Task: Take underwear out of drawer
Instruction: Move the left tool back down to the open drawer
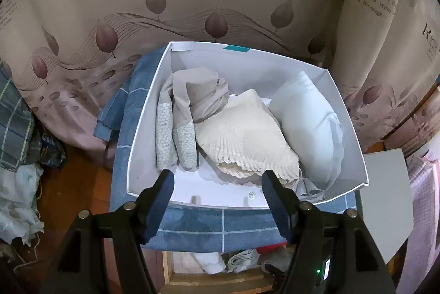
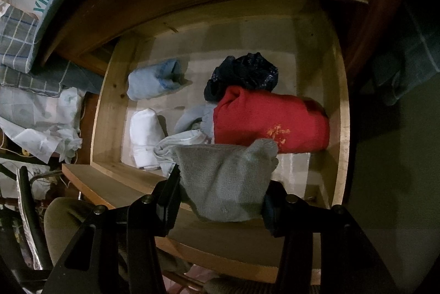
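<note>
three garments are already laid in the white box point(image 1: 143, 156); left gripper point(image 1: 217, 181) gapes empty, right gripper point(image 2: 220, 184) clamps a grey garment point(image 2: 225, 181); several remain in the drawer point(image 2: 110, 112).

Far side in my left view: a pale curtain point(image 1: 110, 27) printed with brown leaves and text. Below it, red-brown wood floor point(image 1: 79, 184), a blue checked towel point(image 1: 220, 225) over a stand. Plaid bedding point(image 1: 13, 123) piled at left. Right view is dim; a grey padded chair point(image 2: 60, 219) near left.
</note>
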The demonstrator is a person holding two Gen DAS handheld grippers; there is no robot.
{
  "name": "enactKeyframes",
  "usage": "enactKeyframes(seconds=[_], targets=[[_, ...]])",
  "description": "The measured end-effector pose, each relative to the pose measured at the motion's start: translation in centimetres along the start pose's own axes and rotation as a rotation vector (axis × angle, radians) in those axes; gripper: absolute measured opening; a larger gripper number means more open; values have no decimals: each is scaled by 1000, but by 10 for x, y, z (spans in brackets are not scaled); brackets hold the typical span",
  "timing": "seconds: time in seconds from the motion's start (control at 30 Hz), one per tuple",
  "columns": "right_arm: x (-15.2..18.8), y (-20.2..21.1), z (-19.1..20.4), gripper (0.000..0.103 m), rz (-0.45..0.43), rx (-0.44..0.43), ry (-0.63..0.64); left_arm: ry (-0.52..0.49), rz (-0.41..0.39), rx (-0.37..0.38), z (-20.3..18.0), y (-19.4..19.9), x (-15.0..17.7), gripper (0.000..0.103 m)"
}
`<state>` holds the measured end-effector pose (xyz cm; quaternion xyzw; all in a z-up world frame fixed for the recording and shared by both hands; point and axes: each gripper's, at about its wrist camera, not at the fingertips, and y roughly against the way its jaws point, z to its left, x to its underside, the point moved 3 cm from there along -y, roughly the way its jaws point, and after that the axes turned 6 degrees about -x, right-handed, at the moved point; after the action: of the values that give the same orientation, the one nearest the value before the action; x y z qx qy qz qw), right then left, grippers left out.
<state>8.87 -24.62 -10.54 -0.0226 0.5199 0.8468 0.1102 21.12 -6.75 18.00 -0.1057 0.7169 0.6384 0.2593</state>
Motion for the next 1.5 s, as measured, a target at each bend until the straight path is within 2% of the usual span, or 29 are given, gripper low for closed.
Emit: enactKeyframes(seconds=[0.13,0.33,0.47,0.63,0.7,0.93,1.03,1.23,1.5], targets=[[0,0,0,46,-2,2,1,47,23,62,5,1,-2,69],[0,0,0,46,2,1,0,57,2,80,7,12,-3,69],[0,0,0,46,2,4,3,33,-7,67,4,18,3,69],[1,0,0,46,2,6,5,-17,-85,-4,1,33,21,69],[1,0,0,46,0,8,5,-36,-134,-39,1,40,35,69],[2,0,2,46,-3,31,26,-76,-206,-156,14,34,94,69],[2,4,1,46,-16,22,25,-78,-192,-202,23,17,122,69],[2,12,6,46,-39,17,43,-40,-117,-247,45,-27,178,69],[4,23,11,46,-37,30,35,-8,-83,-273,53,-66,233,69]])
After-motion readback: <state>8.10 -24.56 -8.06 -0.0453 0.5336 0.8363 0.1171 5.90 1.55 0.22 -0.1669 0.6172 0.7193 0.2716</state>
